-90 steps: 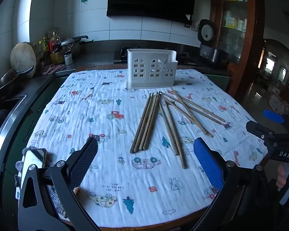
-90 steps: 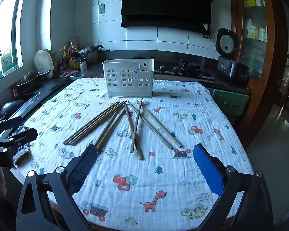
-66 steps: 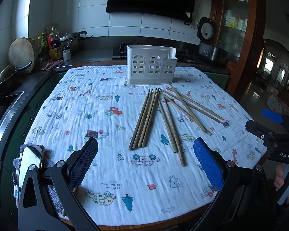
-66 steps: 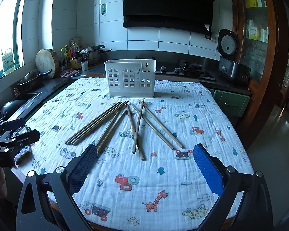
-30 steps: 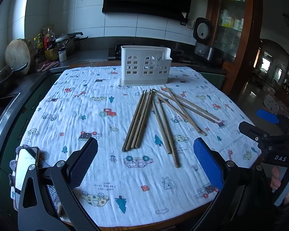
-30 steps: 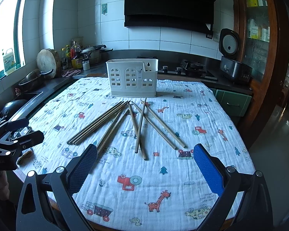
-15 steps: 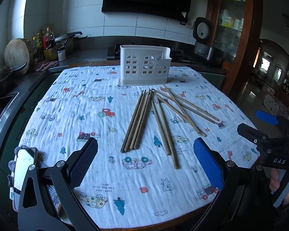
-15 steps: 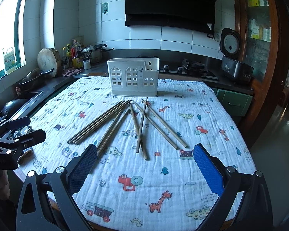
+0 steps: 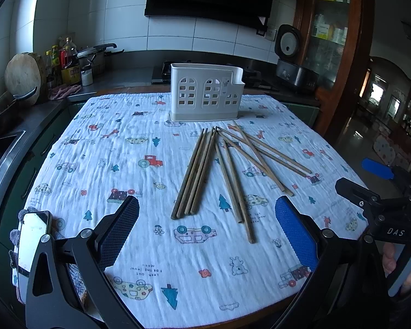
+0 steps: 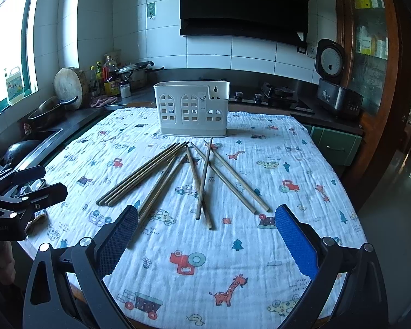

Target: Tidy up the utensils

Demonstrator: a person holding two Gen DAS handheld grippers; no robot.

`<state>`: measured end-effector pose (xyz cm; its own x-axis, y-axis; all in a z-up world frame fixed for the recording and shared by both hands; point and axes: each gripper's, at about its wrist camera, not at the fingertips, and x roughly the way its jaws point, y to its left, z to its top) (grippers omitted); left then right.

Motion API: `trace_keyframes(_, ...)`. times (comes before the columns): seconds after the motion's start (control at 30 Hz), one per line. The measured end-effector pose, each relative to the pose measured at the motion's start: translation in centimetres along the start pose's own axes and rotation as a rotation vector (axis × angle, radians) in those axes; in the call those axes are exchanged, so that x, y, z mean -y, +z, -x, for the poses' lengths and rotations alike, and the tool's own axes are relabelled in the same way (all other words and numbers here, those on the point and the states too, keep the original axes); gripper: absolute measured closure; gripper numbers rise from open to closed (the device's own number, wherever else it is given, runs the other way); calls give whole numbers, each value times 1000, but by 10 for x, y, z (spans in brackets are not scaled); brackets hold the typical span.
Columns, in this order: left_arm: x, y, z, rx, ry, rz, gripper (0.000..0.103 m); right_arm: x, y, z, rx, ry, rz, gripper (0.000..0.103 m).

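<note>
Chopsticks, roughly ten though overlaps blur the count, loose on patterned cloth before one white holder. Left gripper and right gripper both spread wide, empty.

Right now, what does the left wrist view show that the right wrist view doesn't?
Only the left wrist view shows a phone at the table's near left edge, the right gripper from the side, and the hand holding it. Only the right wrist view shows the window, the stove, and the left gripper from the side. Both show the chopsticks loose on the cloth, the white holder behind them, and each camera's own gripper open, holding nothing.
</note>
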<state>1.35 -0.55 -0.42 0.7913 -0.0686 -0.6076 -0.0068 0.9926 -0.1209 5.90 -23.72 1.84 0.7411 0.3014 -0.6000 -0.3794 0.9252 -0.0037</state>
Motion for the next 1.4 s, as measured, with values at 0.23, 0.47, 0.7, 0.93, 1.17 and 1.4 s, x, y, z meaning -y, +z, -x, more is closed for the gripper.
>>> trace_keyframes(0.23, -1, 0, -2, -2, 0, 3, 5, 0, 1, -4, -6, 7, 3, 6)
trace_keyframes(0.47, -6, 2, -9, -12, 0, 8, 5, -1, 3, -10, -9, 18, 15, 6)
trace_keyframes(0.7, -14, 3, -13, -16, 6, 11, 5, 2, 3, -18, -16, 40, 16, 6)
trace_keyframes(0.93, -29, 6, -15, -4, 23, 26, 6, 11, 1, -30, -30, 38, 5, 7)
trace_keyframes(1.17, -40, 4, -24, -21, 20, 35, 20, 23, -1, -37, -27, 37, -16, 9)
trace_keyframes(1.4, -53, -2, -38, -55, 2, 64, 38, 23, -9, -54, -70, 87, -55, 33)
